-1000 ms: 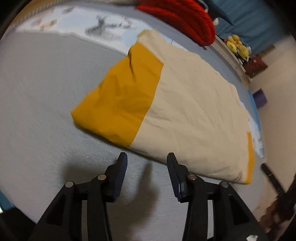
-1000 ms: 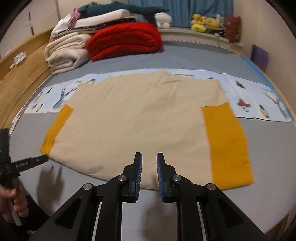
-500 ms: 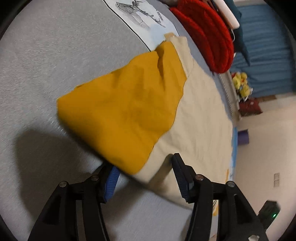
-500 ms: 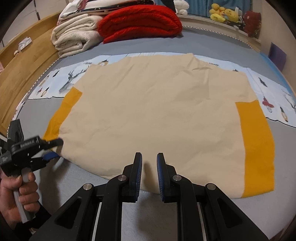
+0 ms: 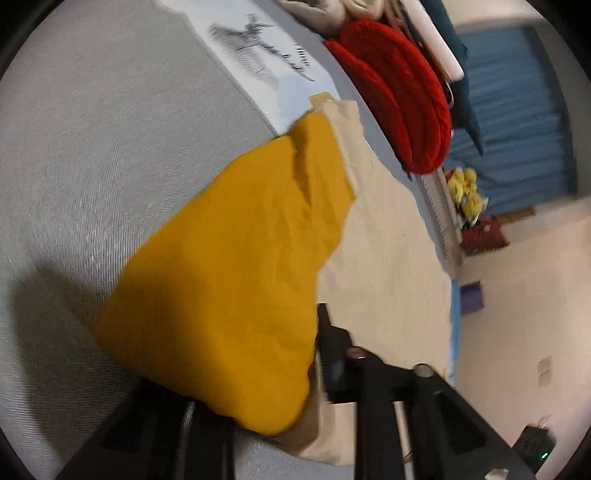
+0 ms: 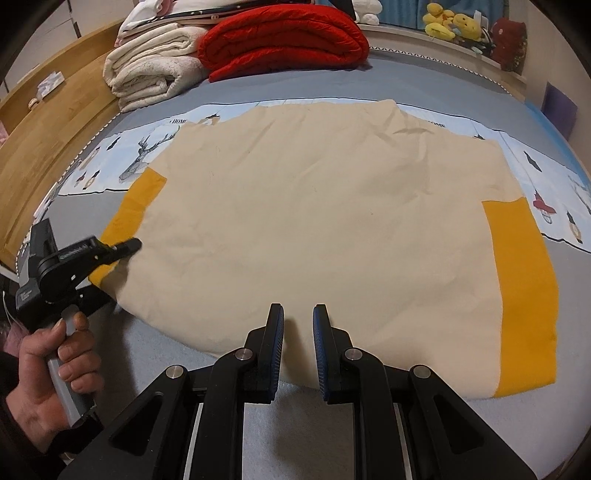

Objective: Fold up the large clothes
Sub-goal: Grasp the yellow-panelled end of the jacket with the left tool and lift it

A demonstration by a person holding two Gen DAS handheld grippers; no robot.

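Right wrist view, nearest first: the right gripper (image 6: 298, 332) hovers low over the near hem of the garment (image 6: 325, 206), its two black fingers (image 6: 275, 332) parted by a narrow gap with nothing between them. The blue ribbed pads face each other just above the cream cloth's front edge. At the lower left a hand (image 6: 55, 369) grips the handle of the left gripper (image 6: 122, 248), whose tips reach the garment's orange sleeve (image 6: 129, 218) at its near corner.

The garment is a large cream top with orange sleeve ends, spread flat and wide across the grey bed (image 6: 424, 74). Its right orange sleeve (image 6: 521, 288) lies smooth along the right side. Under the garment's far edge runs a pale blue printed cloth strip (image 6: 122, 162) with deer and small figures.

Left wrist view shows the same near corner close up: the orange sleeve (image 5: 236, 280) is bunched and raised over the left gripper (image 5: 310, 373), draping across one finger so that only the right-hand finger (image 5: 332, 350) is plainly seen. The cloth sits between the fingers, but whether they have closed on it I cannot tell.

Farther back on the bed sit a folded red quilt (image 6: 280, 40) and, beside it to the left, a stack of cream blankets (image 6: 155, 74). Yellow plush toys (image 6: 450, 26) line a ledge beyond, before a blue curtain (image 5: 517, 118).
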